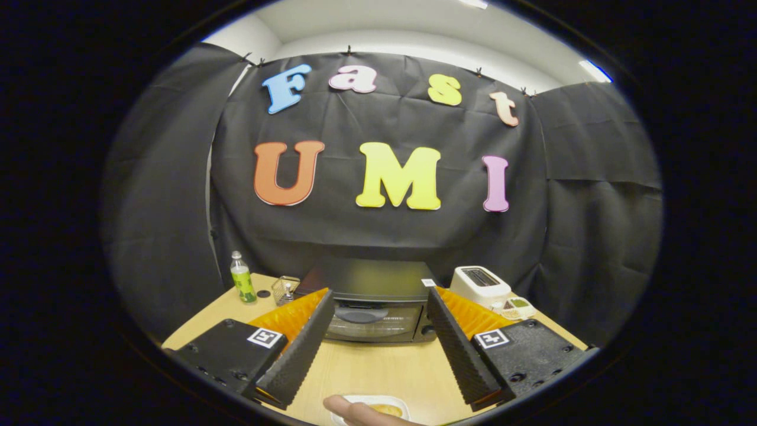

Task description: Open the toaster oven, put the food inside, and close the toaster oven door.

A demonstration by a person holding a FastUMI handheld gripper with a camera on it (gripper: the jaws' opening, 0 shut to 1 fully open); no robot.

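Note:
A black toaster oven [369,299] stands at the far side of the wooden table [378,370], its glass door shut. My gripper [378,299] is open, fingers spread wide with nothing between them, and the oven sits beyond the fingertips, framed between them. Close under the gripper lies a white plate [390,403] with a piece of golden food [387,409] on it. A person's finger [355,412] rests on the plate's near edge.
A green-labelled bottle [242,278] and a small wire basket [285,290] stand left of the oven. To the oven's right are a white slot toaster [480,284] and a small dish of food [514,306]. Black cloth walls close the booth behind.

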